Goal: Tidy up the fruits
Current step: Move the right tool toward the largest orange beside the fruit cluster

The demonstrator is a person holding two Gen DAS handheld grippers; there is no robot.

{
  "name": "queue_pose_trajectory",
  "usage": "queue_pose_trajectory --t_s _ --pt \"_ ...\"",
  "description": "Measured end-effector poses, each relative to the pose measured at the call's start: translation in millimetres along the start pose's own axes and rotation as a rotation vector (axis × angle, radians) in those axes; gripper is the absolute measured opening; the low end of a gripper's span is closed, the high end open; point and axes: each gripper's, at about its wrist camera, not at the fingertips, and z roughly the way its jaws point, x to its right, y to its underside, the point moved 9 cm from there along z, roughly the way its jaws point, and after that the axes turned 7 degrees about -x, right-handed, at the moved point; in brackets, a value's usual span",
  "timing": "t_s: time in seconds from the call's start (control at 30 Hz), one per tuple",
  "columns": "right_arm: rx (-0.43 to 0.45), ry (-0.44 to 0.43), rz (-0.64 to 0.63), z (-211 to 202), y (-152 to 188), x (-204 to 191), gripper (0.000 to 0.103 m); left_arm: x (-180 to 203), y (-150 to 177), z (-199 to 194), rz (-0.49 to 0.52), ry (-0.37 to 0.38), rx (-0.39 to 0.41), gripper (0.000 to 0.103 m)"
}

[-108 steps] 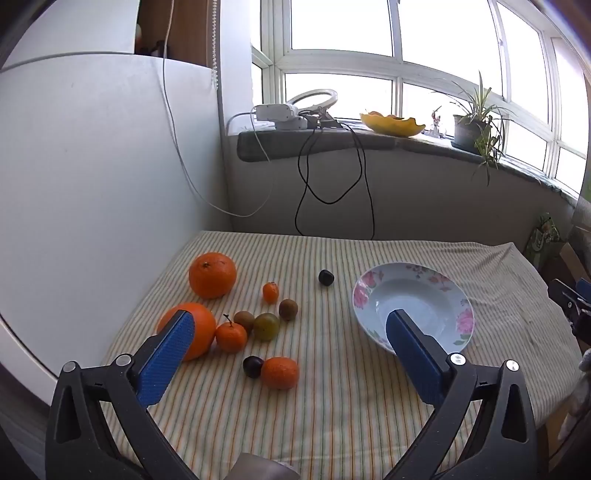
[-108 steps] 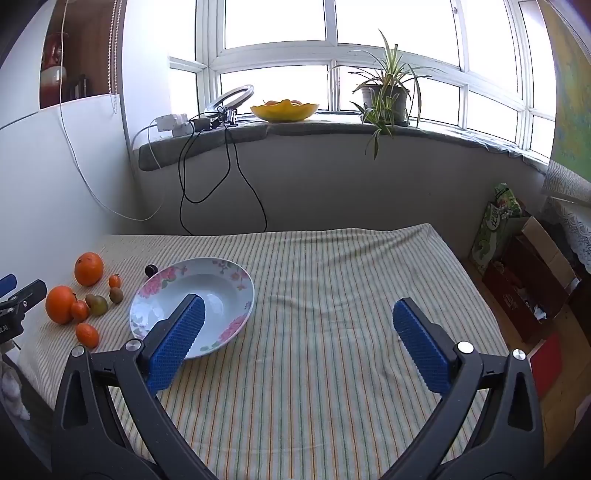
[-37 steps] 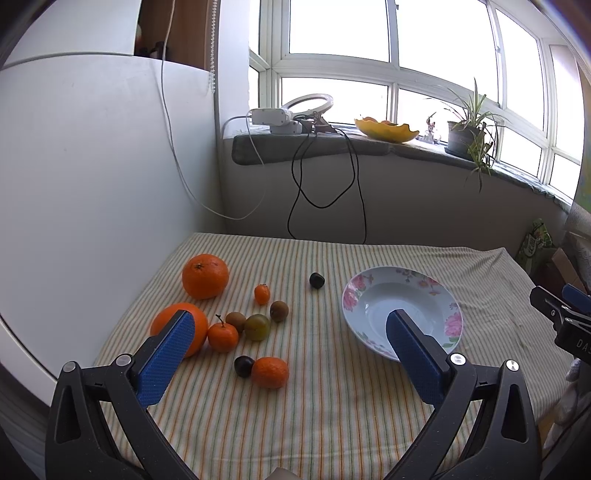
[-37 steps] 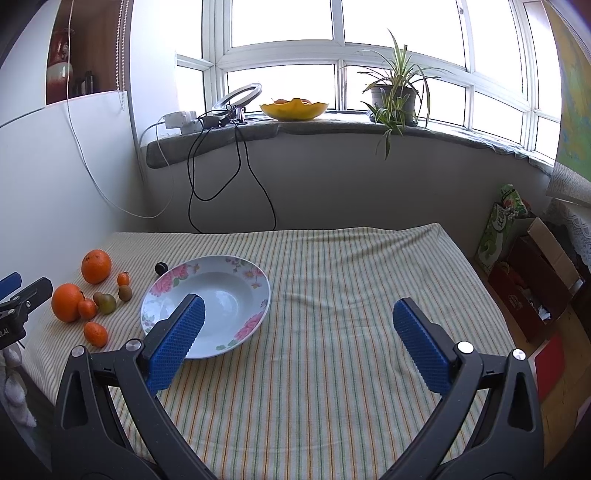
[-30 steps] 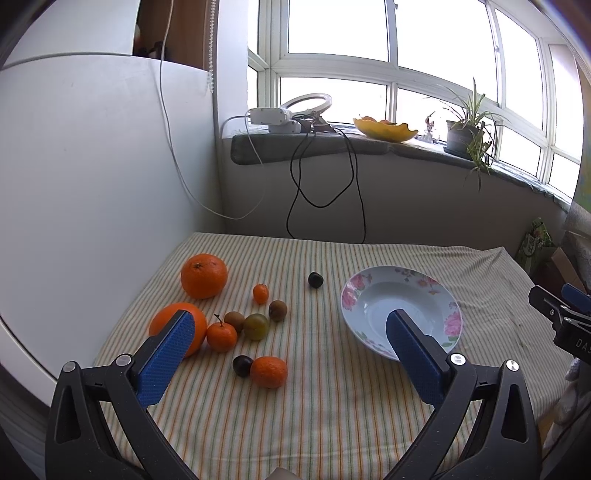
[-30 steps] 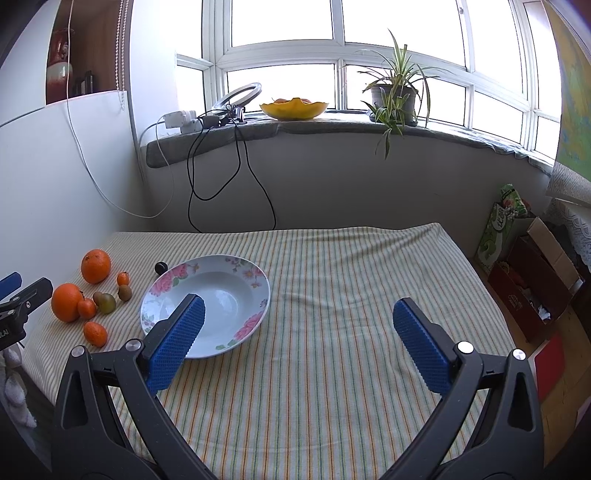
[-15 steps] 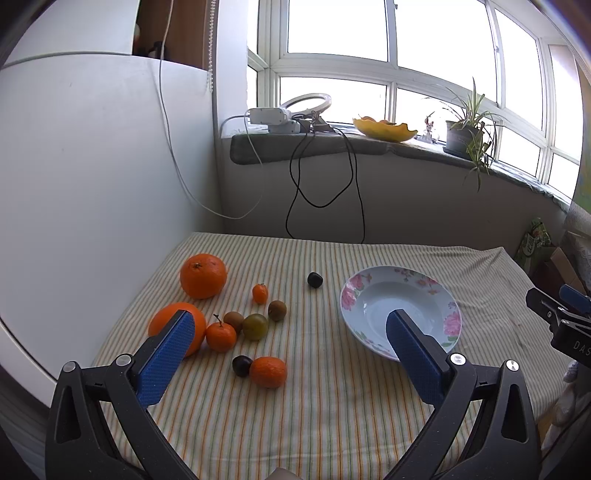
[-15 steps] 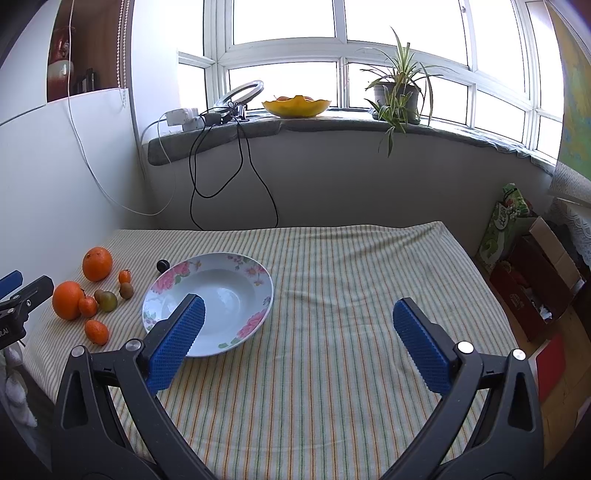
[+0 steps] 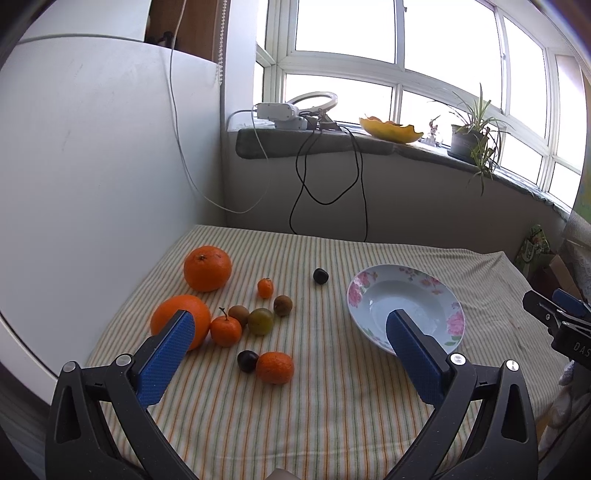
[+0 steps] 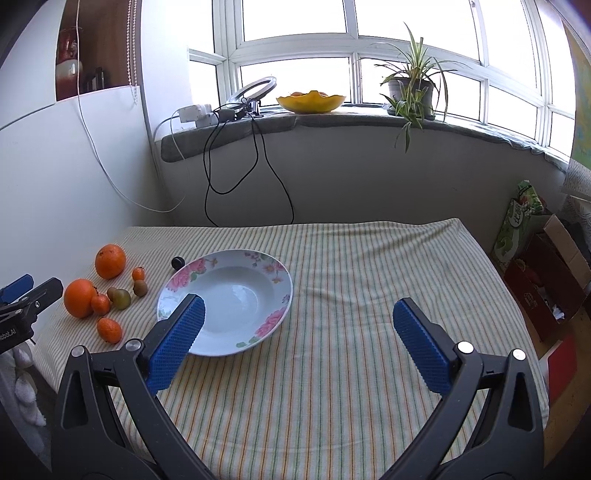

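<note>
Flowered bowl (image 10: 236, 295) with bare inside

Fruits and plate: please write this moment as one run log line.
left tool: open, empty | right tool: open, empty | plate: empty | fruits: on cloth, left of plate

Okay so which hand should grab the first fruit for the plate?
Left. The open left gripper faces the tangerine and other fruit; the open right gripper faces bare cloth beyond the plate.

bright daylight floods through the blown-out windows (image 9: 343, 33); soft shadows, sharp focus, fisheye bending and dark corners.
</note>
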Motion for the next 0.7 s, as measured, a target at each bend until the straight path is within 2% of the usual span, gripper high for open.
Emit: queue_pose_trajectory --t_s 0.2,0.7 --pt "0.005 -0.042 -0.031 3 -3 -18 0.103 -20 5 2 -0.043 0.006 0.001 0.103" --pt "-0.030 -0.171 -0.140 25 -12 -88 0.103 -91 28 10 -0.141 -0.053 -0.042 0.103"
